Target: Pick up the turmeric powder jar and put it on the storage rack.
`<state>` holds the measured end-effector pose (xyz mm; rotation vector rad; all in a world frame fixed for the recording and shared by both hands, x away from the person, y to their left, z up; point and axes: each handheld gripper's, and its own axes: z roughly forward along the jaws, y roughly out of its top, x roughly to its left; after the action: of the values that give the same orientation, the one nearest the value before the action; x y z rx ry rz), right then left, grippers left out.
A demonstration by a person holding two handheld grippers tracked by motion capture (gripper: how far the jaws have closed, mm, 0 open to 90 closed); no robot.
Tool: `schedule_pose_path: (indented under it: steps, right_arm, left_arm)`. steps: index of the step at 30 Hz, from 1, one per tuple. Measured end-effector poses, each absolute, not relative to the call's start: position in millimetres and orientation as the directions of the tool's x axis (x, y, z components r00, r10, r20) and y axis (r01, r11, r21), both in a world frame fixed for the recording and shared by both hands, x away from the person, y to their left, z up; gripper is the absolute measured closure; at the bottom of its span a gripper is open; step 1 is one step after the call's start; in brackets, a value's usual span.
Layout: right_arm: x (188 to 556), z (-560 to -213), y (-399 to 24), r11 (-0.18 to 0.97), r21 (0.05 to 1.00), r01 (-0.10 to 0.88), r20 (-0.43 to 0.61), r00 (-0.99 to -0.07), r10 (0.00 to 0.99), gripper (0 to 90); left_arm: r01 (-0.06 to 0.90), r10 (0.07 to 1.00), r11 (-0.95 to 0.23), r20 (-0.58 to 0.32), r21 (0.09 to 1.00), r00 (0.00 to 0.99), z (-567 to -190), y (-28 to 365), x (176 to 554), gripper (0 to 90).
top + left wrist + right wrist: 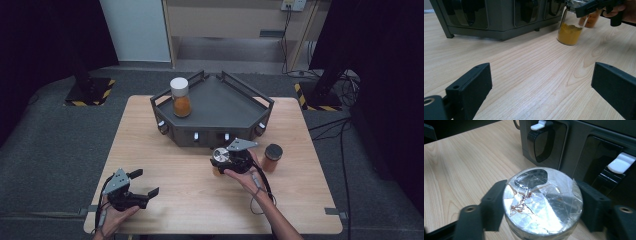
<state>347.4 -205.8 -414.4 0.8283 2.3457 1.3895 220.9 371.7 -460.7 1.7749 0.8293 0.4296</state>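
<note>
My right tongs (226, 159) clamp a foil-topped jar (543, 200) on the wooden surface (190, 190), just in front of the dark rack (215, 107).

The jar holds yellow powder and stands upright between my jaws. My left tongs (142, 183) hover apart near the surface's front left, holding nothing. A white-capped jar (180, 97) stands on the rack; a brown-lidded jar (272, 157) stands just beside my right hand (247, 176).

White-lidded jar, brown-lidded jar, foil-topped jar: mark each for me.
white-lidded jar (180, 97), high view, its glass body on the rack.
brown-lidded jar (273, 151), high view, its lid.
foil-topped jar (543, 200), right gripper view, its foil top.
</note>
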Motion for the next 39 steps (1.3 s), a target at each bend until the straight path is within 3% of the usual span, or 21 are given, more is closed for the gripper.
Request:
schedule_pose_path:
  steps: [14, 39]
  right_arm:
    - [340.6, -411.9, -199.2, 0.399, 0.869, 0.293, -0.013, -0.792, 0.610, 34.5]
    - [339.8, -393.6, -203.8, 0.395, 0.867, 0.303, 0.005, -0.798, 0.602, 34.6]
  left_arm:
    - [0.322, 0.701, -0.189, -0.103, 0.928, 0.706, -460.6, 370.0, 222.9, 2.7]
    - [0.325, 0.703, -0.184, -0.106, 0.928, 0.704, -461.0, 370.0, 223.6, 2.7]
